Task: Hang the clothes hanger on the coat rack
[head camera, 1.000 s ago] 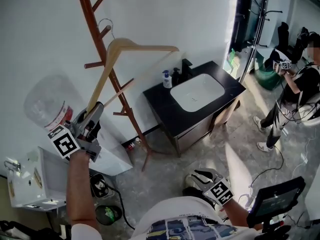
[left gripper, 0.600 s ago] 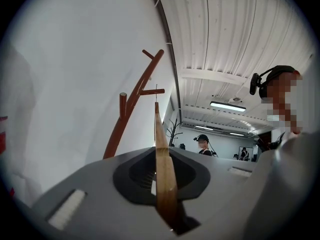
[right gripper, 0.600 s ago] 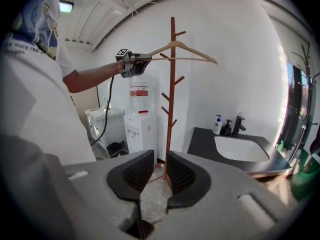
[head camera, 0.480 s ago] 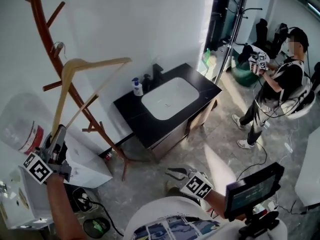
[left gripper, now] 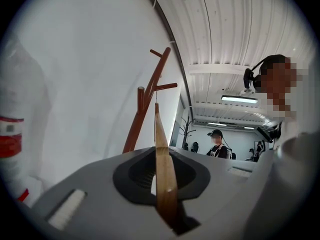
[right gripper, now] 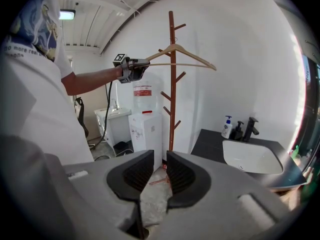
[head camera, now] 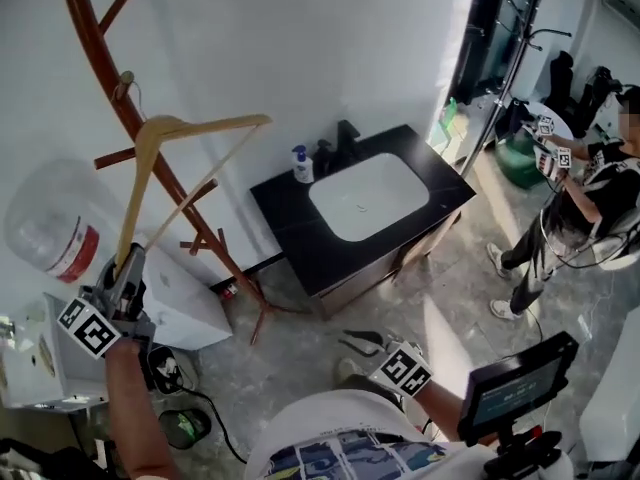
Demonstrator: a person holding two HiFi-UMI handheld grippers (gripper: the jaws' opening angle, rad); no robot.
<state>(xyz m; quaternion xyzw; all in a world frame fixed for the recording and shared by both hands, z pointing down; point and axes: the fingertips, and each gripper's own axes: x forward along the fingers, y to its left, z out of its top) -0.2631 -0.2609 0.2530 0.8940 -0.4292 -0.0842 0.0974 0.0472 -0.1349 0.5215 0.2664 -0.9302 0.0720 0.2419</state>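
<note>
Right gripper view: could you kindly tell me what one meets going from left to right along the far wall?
Left tool gripping the hanger → coat rack → soap bottle → tap.

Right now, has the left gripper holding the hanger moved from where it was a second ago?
Yes. The left gripper, shut on the clothes hanger, now sits a bit lower against the water bottle beside it.

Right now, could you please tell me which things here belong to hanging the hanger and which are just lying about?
For the job: wooden hanger, clamped in the left gripper; coat rack.
Just about: sink cabinet, soap bottle, water jug, empty right gripper.
</note>
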